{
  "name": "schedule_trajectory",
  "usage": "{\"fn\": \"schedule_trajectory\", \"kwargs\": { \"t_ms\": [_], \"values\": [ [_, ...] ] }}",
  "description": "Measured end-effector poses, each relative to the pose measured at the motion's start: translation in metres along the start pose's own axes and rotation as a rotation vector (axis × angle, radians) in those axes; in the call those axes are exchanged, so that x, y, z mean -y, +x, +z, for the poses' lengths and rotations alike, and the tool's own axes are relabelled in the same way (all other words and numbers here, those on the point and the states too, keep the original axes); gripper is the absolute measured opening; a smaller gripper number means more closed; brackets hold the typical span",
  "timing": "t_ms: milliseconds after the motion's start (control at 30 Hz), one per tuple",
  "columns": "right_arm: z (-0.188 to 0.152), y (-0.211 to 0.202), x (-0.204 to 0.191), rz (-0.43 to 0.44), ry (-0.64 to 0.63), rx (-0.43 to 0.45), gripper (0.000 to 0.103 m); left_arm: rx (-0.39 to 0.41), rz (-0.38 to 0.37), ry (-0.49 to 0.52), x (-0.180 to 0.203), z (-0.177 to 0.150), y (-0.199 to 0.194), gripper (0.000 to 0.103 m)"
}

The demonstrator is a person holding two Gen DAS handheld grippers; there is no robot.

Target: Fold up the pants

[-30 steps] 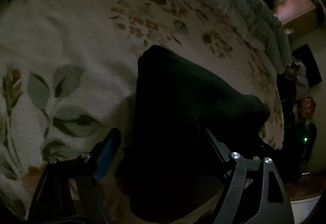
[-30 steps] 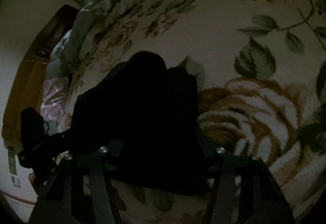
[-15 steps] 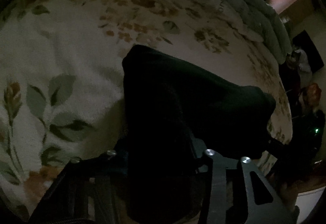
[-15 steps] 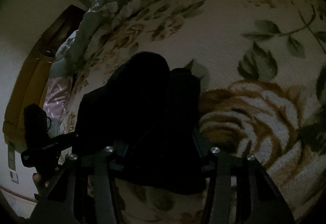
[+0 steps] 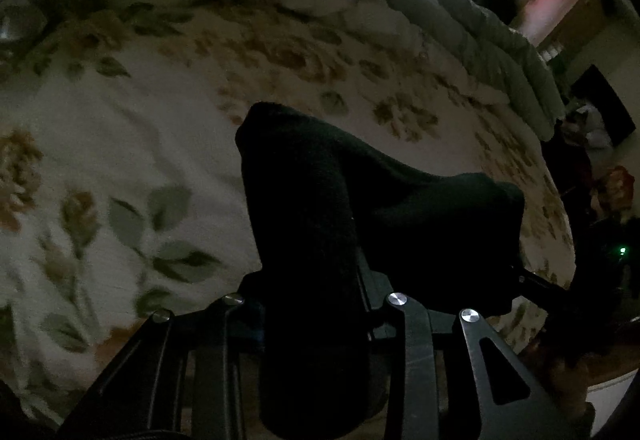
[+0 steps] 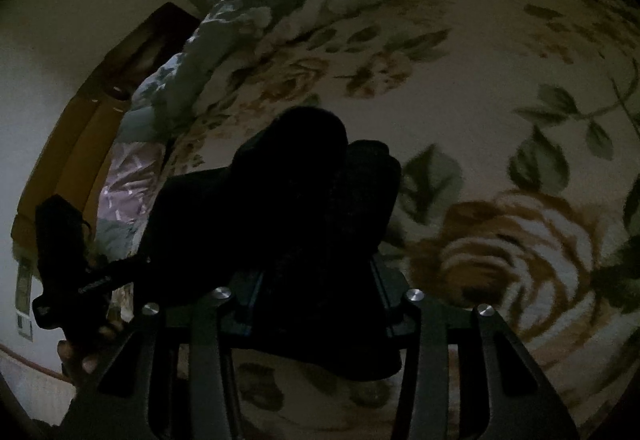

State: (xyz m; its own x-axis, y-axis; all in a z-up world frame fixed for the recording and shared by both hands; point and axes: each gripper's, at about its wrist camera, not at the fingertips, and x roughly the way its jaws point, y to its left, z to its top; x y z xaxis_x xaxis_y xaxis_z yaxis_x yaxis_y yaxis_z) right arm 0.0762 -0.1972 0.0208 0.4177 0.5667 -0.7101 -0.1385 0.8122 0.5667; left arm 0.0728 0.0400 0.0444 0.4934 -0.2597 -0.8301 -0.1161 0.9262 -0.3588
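Dimly, through both wrist cameras, I saw the black pants (image 5: pixel 360 200) bunched up above a cream blanket (image 5: pixel 120 144) printed with brown roses and green leaves. On my left gripper (image 5: pixel 316 296) the jaws had just been closing, and a thick fold of the dark cloth stood between them, filling the gap from one finger to the other; the fabric ran up and away from the fingers in a humped ridge and sloped off to the right. I read that side as clamped on the pants, the cloth bulging out below the jaws toward the camera.

From the right gripper (image 6: pixel 316 292) the view was much the same: its jaws had been narrowing too, and the pants (image 6: pixel 304 200) sat pinched between them, a rounded lump of black fabric rising ahead of the fingers and a flap hanging under them. Off to the left in that view I could make out my other gripper (image 6: pixel 80 276), held by a hand (image 6: pixel 80 356) at the picture's lower edge, with cloth stretching across to it.

Beyond the pants a rolled pale-green quilt (image 5: pixel 460 12) lay along the far edge of the blanket. A wooden headboard (image 6: pixel 60 160) stood against the wall at the left of the right view.
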Motion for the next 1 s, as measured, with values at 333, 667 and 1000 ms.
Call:
{"fn": "schedule_trajectory", "kwargs": {
  "t_ms": [333,667,1000],
  "values": [
    [0.019,0.015,-0.051,0.046,-0.119,0.020,0.045,0.090,0.064,-0.039,-0.032,0.009,-0.041,0.033],
    [0.046,0.062,-0.091,0.060,-0.250,0.019,0.045,0.132,0.144,-0.071,-0.071,0.028,-0.042,0.033],
    [0.066,0.107,-0.101,0.063,-0.282,-0.014,0.045,0.128,0.181,-0.091,-0.101,0.049,-0.017,0.032]
  ]
}}
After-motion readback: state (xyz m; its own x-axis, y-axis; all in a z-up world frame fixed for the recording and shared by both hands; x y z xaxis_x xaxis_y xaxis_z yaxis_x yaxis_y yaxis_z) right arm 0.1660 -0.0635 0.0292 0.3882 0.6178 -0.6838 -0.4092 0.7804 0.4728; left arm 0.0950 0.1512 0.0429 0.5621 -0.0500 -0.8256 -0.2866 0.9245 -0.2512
